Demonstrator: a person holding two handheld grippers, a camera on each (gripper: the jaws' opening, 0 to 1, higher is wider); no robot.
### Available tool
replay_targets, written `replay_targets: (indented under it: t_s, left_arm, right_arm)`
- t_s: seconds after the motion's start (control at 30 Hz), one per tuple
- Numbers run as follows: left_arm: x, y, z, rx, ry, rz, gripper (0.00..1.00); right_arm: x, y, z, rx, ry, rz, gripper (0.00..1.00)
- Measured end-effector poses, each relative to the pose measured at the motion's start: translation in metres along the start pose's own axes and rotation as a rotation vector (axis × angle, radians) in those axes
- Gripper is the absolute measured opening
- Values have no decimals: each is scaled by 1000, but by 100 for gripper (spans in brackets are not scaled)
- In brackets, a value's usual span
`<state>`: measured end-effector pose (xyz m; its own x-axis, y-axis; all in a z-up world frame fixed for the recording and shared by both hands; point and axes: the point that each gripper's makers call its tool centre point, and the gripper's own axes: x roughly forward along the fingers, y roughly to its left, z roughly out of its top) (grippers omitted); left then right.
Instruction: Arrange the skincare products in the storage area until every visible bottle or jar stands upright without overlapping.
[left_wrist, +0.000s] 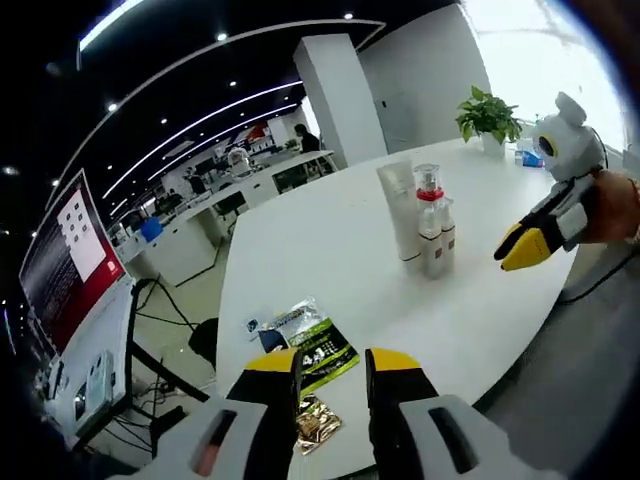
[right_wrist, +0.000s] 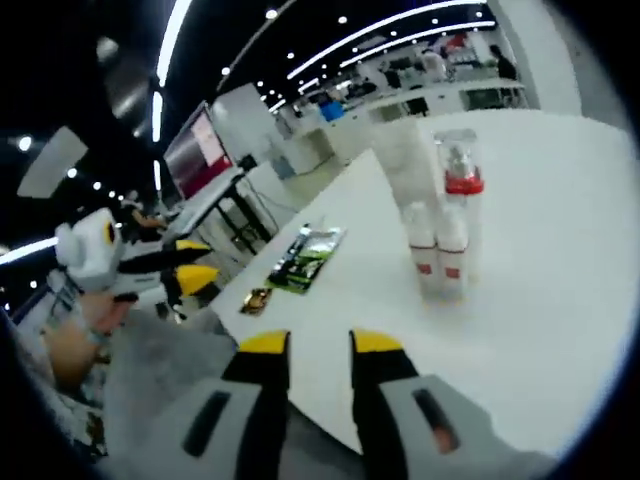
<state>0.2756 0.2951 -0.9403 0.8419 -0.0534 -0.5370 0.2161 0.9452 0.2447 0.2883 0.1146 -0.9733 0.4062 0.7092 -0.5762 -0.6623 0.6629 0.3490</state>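
On the round white table (left_wrist: 330, 250) a tight cluster of skincare containers stands upright: one tall white squeeze tube (left_wrist: 401, 212), one clear pump bottle with a red collar (left_wrist: 428, 205), and two small white bottles with red labels (left_wrist: 438, 243) in front of it. They touch or nearly touch, all long axes vertical; whether any overlap I cannot tell.

In the left gripper view the cluster lies ahead and to the right of the left gripper (left_wrist: 332, 375), well apart, across the table. The right gripper (left_wrist: 520, 245) comes in from the right, near the cluster and level with the small bottles, so it is the nearer one.

Both grippers are released, with a gap between the yellow tips and nothing held. In the right gripper view the right gripper (right_wrist: 307, 345) points at the table edge, with the cluster (right_wrist: 440, 215) ahead and to the right.

Near the left gripper lie two flat sachets: one green-and-black foil packet (left_wrist: 312, 345) and one small gold packet (left_wrist: 318, 422). A potted green plant (left_wrist: 488, 118) stands at the far side of the table.
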Motion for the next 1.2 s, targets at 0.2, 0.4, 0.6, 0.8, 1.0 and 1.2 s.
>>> replay_targets:
  t_s: [0.2,0.4,0.6,0.8,1.0,1.2]
  left_arm:
    - [2,16,2,-29,-37,115,24]
    - [3,9,-7,-41,12,79,24]
    - [1,7,-6,-46,2,61,24]
    - [-4,7,0,-85,-42,41,24]
    - [-12,17,18,-175,-153,3,24]
    - [-5,55,11,-235,-129,-36,26]
  right_arm:
    - [5,-1,12,-8,-39,27,22]
    - [7,11,6,123,-23,118,22]
    - [6,16,13,201,-65,172,22]
    - [4,7,24,214,-132,146,22]
    - [2,10,48,121,-240,137,22]
    - [26,25,63,-2,-201,142,22]
